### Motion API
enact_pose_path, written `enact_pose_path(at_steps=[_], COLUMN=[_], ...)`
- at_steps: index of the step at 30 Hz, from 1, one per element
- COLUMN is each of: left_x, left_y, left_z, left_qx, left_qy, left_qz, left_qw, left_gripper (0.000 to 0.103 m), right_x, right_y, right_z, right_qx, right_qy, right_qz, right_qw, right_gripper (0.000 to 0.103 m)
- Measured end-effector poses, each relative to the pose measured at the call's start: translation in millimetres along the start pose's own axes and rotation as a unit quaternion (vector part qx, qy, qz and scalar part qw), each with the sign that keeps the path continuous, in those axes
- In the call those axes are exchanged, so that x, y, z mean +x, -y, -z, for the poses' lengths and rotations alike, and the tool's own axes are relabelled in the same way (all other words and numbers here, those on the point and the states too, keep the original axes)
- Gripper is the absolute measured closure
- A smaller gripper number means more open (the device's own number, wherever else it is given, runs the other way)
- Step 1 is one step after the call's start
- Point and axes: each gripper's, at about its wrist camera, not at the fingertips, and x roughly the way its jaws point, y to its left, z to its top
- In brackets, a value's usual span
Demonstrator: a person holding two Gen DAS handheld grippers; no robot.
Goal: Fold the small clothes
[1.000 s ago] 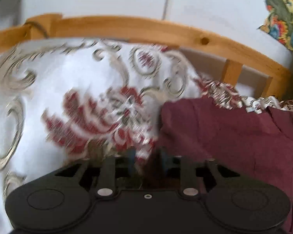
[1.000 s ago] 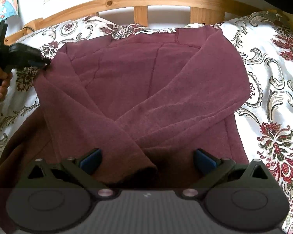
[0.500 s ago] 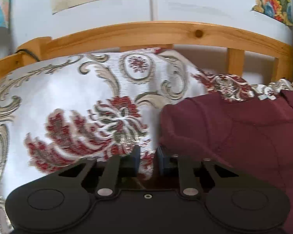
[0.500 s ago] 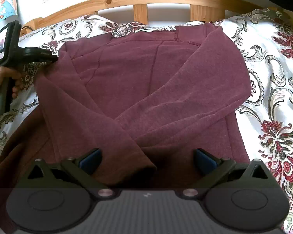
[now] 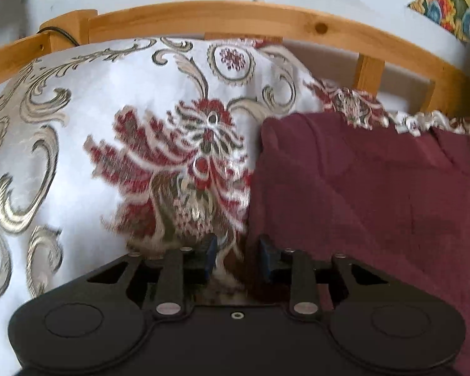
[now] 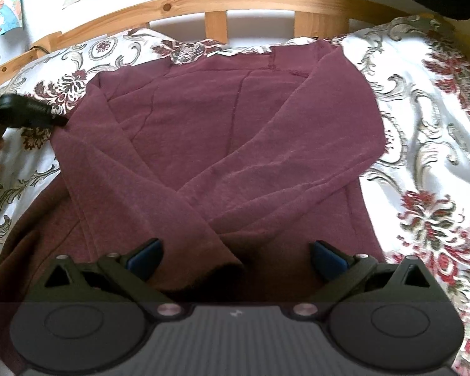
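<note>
Your maroon sweater (image 6: 222, 144) lies flat in the middle of the flowered bedspread (image 6: 423, 144), both sleeves crossed over its soft, knit front, collar toward the wooden headboard (image 6: 235, 0). Bare bedspread lies open on both sides of the sweater. Your left gripper (image 5: 236, 255) sits at the sweater's left edge, jaws opening, the fabric edge between them but not pinched. Your right gripper (image 6: 235, 257) hangs spread wide over the sweater's hem, grasping nothing.

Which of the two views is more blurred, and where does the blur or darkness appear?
Left wrist view: motion blur smears the floral bedspread near the left gripper. Right wrist view: mostly sharp; the maroon sweater shows clear seams, with a dim band across the bottom.
</note>
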Motion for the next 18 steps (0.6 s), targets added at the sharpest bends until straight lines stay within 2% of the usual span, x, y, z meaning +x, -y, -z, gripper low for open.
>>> enact_pose_path(at_steps=[5,8,9,10,15,18], left_x=[-16,-33,-41,-50,-102,-136], left_y=[-2,-6,-6,-4,13,28], left_z=[18,24,25,28,43,54], left_qx=[-0.007,-0.04,-0.047,-0.052,-0.041,-0.013], left_qy=[-0.015,-0.024,-0.023,-0.019,0.013,0.044], left_qz=[0.012,0.017,0.018,0.02,0.057,0.086], left_qw=[0.9998,0.9988,0.9985,0.9983,0.9975,0.9952], left_gripper=[0.055,0.04,0.032,0.023,0.005,0.001], right_x=[-26,-50,-59,-69,-114,-134], right_y=[6,14,17,21,49,64], right_z=[1,1,1,2,6,12], right_qx=[0.001,0.002,0.004,0.007,0.031,0.056], right_qy=[0.01,0.036,0.046,0.055,0.095,0.106], right_qz=[0.031,0.054,0.061,0.067,0.091,0.096], right_qw=[0.999,0.998,0.997,0.996,0.991,0.988], right_gripper=[0.0,0.0,0.0,0.0,0.0,0.0])
